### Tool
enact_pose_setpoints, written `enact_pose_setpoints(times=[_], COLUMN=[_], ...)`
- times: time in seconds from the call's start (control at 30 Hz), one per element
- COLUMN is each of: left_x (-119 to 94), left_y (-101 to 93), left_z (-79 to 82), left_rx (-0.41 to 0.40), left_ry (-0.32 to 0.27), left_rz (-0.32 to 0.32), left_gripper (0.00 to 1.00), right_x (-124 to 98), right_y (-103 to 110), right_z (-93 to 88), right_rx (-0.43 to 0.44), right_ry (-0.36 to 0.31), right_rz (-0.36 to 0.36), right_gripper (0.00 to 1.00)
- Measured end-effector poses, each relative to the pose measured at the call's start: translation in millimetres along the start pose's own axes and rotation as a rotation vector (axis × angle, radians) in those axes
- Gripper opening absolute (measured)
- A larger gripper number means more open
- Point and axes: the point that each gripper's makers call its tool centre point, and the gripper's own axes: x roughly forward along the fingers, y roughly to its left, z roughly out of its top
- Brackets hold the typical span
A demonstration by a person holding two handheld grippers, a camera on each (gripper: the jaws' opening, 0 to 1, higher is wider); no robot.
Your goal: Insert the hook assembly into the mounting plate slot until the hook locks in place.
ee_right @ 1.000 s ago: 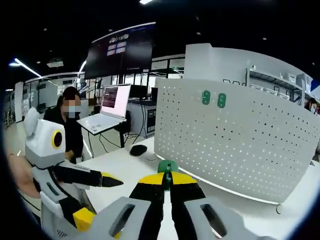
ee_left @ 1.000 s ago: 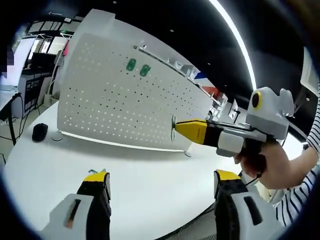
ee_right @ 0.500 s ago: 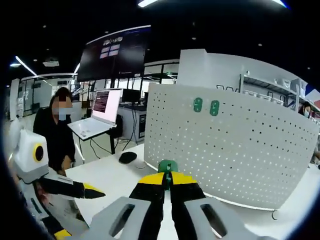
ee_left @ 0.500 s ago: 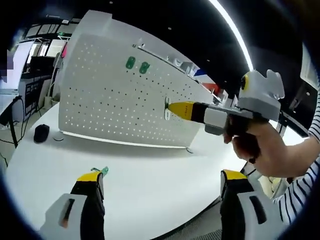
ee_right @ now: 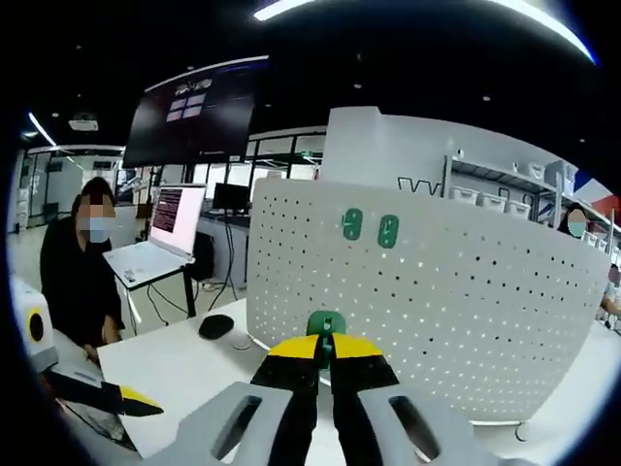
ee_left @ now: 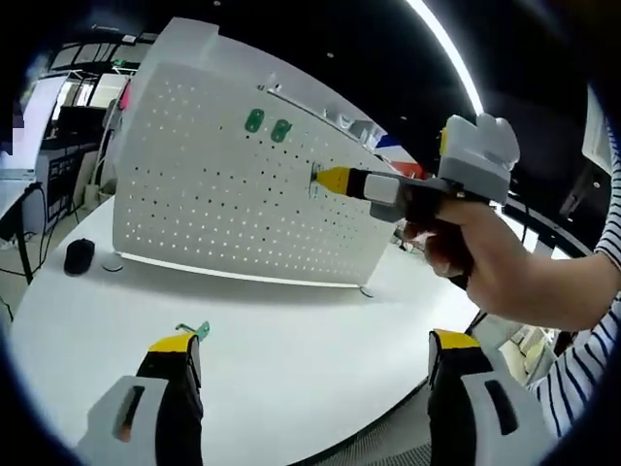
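Small green plastic hook (ee_right: 326,324) sat pinched at the tips of the right gripper (ee_right: 327,351), right up by the white perforated pegboard (ee_right: 427,291) with two green hooks (ee_right: 370,228) already on it. Left gripper (ee_left: 315,351) gaped wide and empty over the white table (ee_left: 281,340).

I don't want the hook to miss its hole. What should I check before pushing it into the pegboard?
1. Hook held: ok. The right gripper is shut on the green hook.
2. Hook near board: ok. In the left gripper view its tip is close to the white pegboard; contact cannot tell.
3. Lined up with a hole: cannot tell.
4. Hooks already mounted: ok. Two green hooks sit higher up, apart from the approach.
5. Left gripper out of the way: ok, open, over the table.
6. Spare green piece on the table: ok, visible.
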Motion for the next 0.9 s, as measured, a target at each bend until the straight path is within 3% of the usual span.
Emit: enact_pose_setpoints(times=[0.27, 0.9], left_x=[0.5, 1.9], left_y=[-0.9, -0.3], left_z=[-2.2, -4.9], left_rx=[0.004, -0.003], left_ry=[0.011, 0.026], left_rz=[-0.003, -0.01], left_gripper=[1.0, 1.0], right_x=[11.3, 44.2], right_y=[-9.2, -54.3], right_z=[2.3, 21.7], right_rx=[-0.01, 0.026], right_ry=[-0.008, -0.069], right_rz=[-0.036, -0.165], right_gripper=[0.0, 0.0])
